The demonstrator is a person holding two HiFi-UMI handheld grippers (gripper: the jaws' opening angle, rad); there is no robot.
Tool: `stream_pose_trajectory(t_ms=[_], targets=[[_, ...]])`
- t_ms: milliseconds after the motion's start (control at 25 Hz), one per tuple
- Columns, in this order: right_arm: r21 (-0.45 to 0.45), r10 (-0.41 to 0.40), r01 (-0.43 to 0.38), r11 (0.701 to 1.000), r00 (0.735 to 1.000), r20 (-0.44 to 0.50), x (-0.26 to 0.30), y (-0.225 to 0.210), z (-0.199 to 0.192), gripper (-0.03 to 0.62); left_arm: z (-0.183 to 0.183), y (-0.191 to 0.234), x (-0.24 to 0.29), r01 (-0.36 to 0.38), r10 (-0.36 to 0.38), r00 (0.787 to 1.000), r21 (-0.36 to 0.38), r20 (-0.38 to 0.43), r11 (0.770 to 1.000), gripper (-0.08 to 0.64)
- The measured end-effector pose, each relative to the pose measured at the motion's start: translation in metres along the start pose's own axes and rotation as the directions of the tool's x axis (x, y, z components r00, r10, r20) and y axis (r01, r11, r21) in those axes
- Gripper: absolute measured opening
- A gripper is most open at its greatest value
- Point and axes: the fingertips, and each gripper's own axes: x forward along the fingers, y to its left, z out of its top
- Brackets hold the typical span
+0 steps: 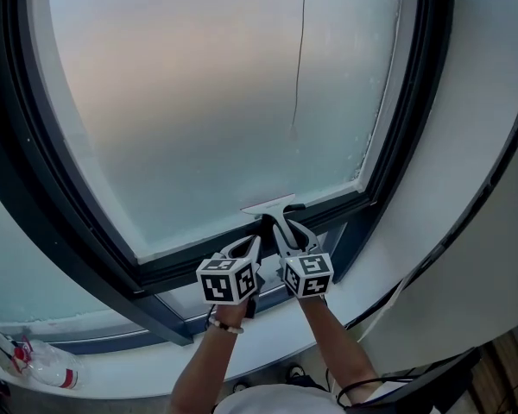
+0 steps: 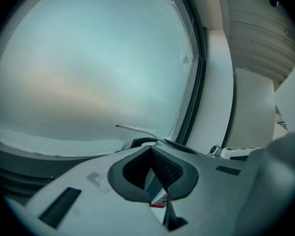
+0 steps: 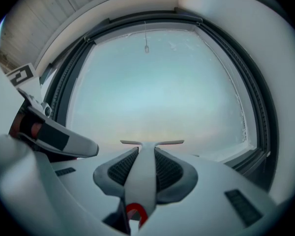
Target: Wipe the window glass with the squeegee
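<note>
I can read no words or numbers anywhere. My left gripper (image 1: 255,243) and right gripper (image 1: 281,229) each carry a white cube with black square code patterns and no letters. The red-and-white sticker (image 2: 159,200) on the white plastic squeegee (image 2: 149,180) is too small to read. So is the red label on the clear plastic bottle (image 1: 47,365).

Indoor room, seen at large window. Misted window glass (image 1: 216,102) in dark frame (image 1: 69,205). Broad white sill (image 1: 268,335) below, plain white wall (image 1: 475,145) to right. Thin pull cord (image 1: 299,50) hangs before pane. Slatted white panelling (image 3: 34,18) overhead. Crumpled plastic wrapper (image 1: 34,356) lies on ledge at left. Black cables (image 1: 360,390) trail near floor. Home or office: cannot tell.
</note>
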Motion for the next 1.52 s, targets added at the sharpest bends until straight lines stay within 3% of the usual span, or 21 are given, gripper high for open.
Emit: stream_pose_trajectory(t_ms=[320, 560, 800, 920, 1160, 1360, 1520], targets=[[-0.023, -0.057, 0.064, 0.998, 0.972, 0.228, -0.025, -0.064, 0.129, 0.092, 0.083, -0.048, 0.004, 0.031, -0.049, 0.994, 0.172, 0.101, 0.985, 0.000], [-0.048, -0.057, 0.083, 0.995, 0.918, 0.393, -0.026, -0.105, 0.237, 0.092, 0.129, -0.099, 0.030, 0.068, -0.105, 0.986, 0.256, 0.133, 0.964, 0.000], [-0.131, 0.000, 0.077, 0.988, 0.861, 0.508, -0.039, -0.115, 0.346, 0.091, 0.176, -0.174, 0.050, 0.131, -0.197, 0.968, 0.353, 0.158, 0.926, 0.000], [-0.149, 0.029, 0.065, 0.987, 0.831, 0.555, -0.040, -0.113, 0.390, 0.092, 0.218, -0.195, 0.054, 0.110, -0.209, 0.954, 0.398, 0.215, 0.911, 0.000], [-0.162, 0.065, 0.047, 0.986, 0.780, 0.623, -0.032, -0.106, 0.459, 0.092, 0.275, -0.210, 0.043, 0.068, -0.205, 0.936, 0.424, 0.286, 0.903, 0.000], [-0.160, 0.092, 0.018, 0.987, 0.752, 0.653, -0.019, -0.100, 0.503, 0.092, 0.306, -0.199, 0.041, -0.011, -0.149, 0.932, 0.434, 0.332, 0.901, 0.000], [-0.161, 0.102, 0.006, 0.987, 0.750, 0.653, -0.002, -0.092, 0.520, 0.092, 0.331, -0.188, 0.031, -0.066, -0.115, 0.917, 0.429, 0.381, 0.901, 0.000]])
